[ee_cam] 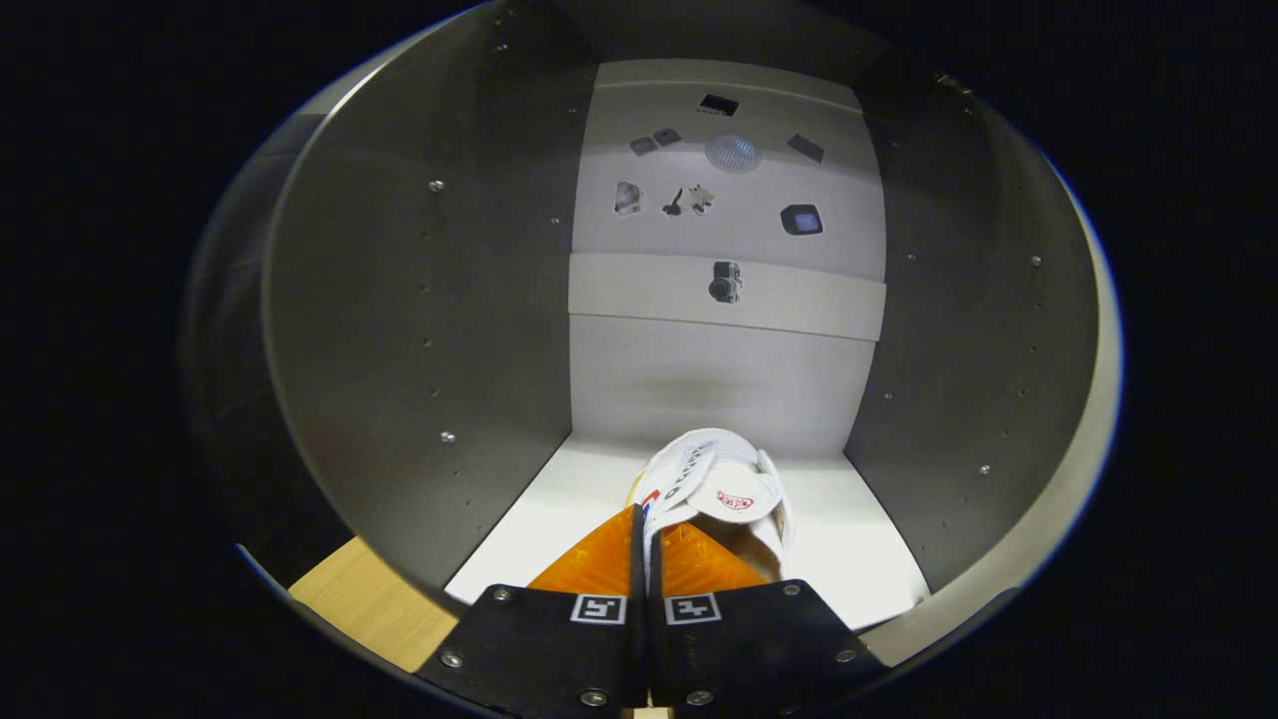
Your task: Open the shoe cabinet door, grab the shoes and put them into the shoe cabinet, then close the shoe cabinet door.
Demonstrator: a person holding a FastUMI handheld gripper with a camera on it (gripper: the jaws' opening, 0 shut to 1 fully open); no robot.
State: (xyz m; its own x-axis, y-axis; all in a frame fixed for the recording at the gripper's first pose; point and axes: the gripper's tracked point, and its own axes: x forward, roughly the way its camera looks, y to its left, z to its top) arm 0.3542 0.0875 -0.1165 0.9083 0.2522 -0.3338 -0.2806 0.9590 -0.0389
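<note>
Gripper view: the tongs (646, 544) are drawn narrow, both fingers pressed together on a thin edge of the shoe (721, 489), which looks like its collar or strap. The shoe hangs just ahead of the fingertips, inside the cabinet (419, 330), over the near part of the shelf (559, 499). Whether its sole touches the shelf cannot be told.

Hazards from this position:

1. Grip is on a thin fabric edge only. A quick move may let the shoe slip out and drop crooked.
2. The shoe is near the front of the shelf. Released here, it may overhang the near edge and block the door on closing.
3. The side walls stand close on left and right. A swing of the hand may knock the shoe against the right wall (978, 330).
4. Pushing too far may ram the toe into the back panel (719, 379).
</note>
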